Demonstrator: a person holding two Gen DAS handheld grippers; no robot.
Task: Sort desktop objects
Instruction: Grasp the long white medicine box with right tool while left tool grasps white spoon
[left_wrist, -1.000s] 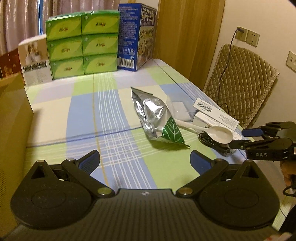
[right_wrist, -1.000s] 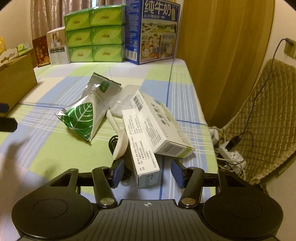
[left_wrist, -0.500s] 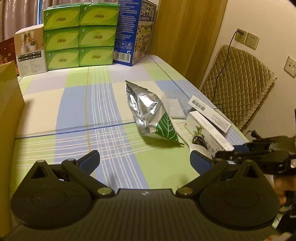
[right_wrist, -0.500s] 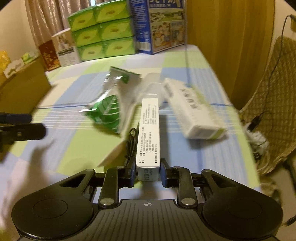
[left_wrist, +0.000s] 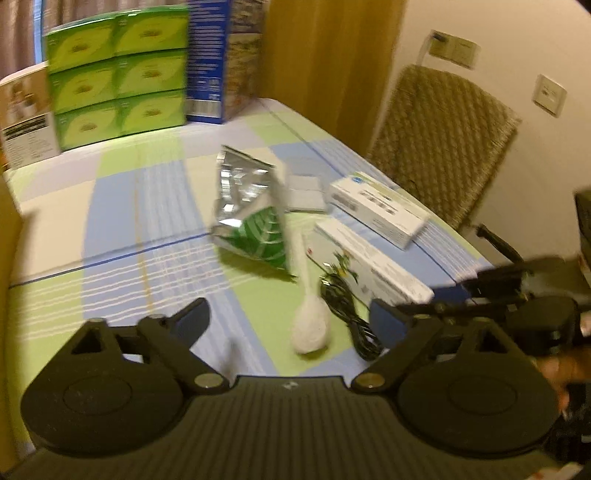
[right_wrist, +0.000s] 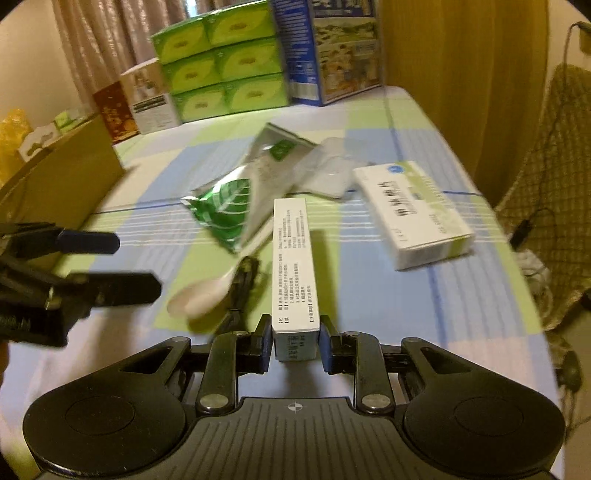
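My right gripper is shut on the near end of a long white box, which juts forward over the checked tablecloth. In the left wrist view that box and the right gripper sit at the right. My left gripper is closing, and its pads touch nothing. A white spoon lies on the cloth in the gap between them, beside a black cable. A foil bag with a green leaf and a wider white box lie beyond.
A clear plastic case lies behind the foil bag. Stacked green tissue boxes and a blue milk carton line the far edge. A cardboard box stands at the left. A padded chair is past the table's right edge.
My right gripper closed on the long white box and swung it straight ahead, off the wider box. My left gripper turned toward the spoon and its jaws narrowed a little.
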